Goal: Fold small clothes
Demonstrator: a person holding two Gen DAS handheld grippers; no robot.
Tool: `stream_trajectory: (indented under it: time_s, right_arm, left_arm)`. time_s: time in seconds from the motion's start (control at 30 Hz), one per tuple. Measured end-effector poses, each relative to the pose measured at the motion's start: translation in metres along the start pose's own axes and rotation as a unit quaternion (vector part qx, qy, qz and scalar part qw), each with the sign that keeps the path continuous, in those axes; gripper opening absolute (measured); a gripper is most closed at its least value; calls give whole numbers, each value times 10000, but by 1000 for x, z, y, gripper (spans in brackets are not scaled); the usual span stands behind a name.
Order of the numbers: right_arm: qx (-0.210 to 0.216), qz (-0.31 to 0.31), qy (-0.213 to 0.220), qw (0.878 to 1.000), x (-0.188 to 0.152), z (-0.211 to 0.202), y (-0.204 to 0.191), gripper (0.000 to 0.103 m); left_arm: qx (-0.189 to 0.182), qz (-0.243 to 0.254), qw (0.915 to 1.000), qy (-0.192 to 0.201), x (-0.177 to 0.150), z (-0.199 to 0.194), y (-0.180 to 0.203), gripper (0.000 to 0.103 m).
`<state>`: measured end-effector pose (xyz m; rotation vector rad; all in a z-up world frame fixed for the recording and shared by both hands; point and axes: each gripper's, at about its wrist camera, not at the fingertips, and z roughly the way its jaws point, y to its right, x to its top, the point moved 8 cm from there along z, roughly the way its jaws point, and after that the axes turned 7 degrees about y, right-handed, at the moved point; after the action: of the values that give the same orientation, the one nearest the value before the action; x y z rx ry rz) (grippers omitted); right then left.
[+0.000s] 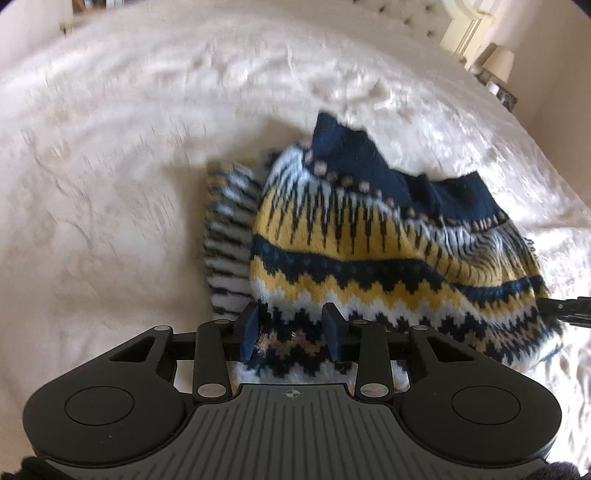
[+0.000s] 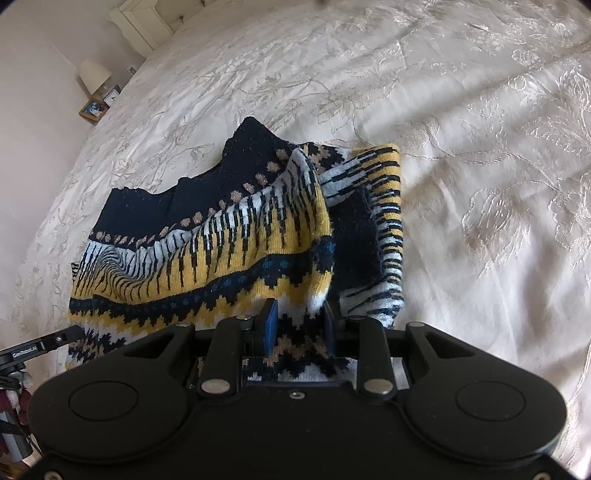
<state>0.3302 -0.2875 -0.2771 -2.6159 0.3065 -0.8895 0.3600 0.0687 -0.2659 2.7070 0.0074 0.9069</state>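
A small knitted sweater (image 1: 354, 236) with navy, yellow and white zigzag bands lies bunched on a cream bedspread (image 1: 110, 184). My left gripper (image 1: 291, 328) is shut on the sweater's lower hem near its left corner. My right gripper (image 2: 299, 325) is shut on the hem of the same sweater (image 2: 221, 243) near its right corner. A striped sleeve (image 2: 388, 229) is folded beside the body. The navy collar (image 2: 255, 147) points away from both grippers. The tip of the other gripper shows at the edge of each view.
The embroidered bedspread (image 2: 480, 147) stretches all around the sweater. A bedside table with a lamp (image 2: 94, 75) and a picture frame (image 2: 92, 109) stands at the bed's far corner, next to a cream headboard (image 2: 144, 22).
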Motion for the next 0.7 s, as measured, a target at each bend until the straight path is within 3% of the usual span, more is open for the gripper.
stream_trajectory:
  time_s: [0.07, 0.1, 0.13, 0.17, 0.2, 0.3, 0.4, 0.6, 0.7]
  right_arm:
    - [-1, 4, -3, 10000, 0, 0, 0, 37]
    - [-1, 4, -3, 10000, 1, 0, 0, 37]
    - [8, 2, -3, 10000, 1, 0, 0, 33]
    - [51, -2, -2, 10000, 2, -1, -1, 18]
    - [94, -5, -2, 10000, 3, -2, -3, 11]
    - [207, -34, 154, 9997, 10, -18, -7, 12]
    - [76, -74, 209, 9997, 16, -33, -1, 12]
    - [-426, -28, -269, 9987, 4, -12, 22, 16]
    - [-580, -79, -112, 9982, 10, -14, 15, 26]
  left_arm:
    - [-69, -244, 9994, -222, -4, 8, -6, 35]
    - [-117, -389, 9990, -203, -3, 7, -8, 30]
    - [-182, -510, 9984, -131, -1, 5, -10, 20]
    - [-231, -584, 9980, -48, 1, 1, -11, 5]
    - [-327, -639, 9974, -6, 2, -4, -11, 4]
    - [-698, -559, 9960, 17, 5, -23, -8, 4]
    - [-788, -407, 9961, -30, 4, -40, -14, 4]
    - [-107, -190, 9978, -633, -19, -21, -37, 7]
    - [185, -212, 9990, -340, -7, -29, -34, 7]
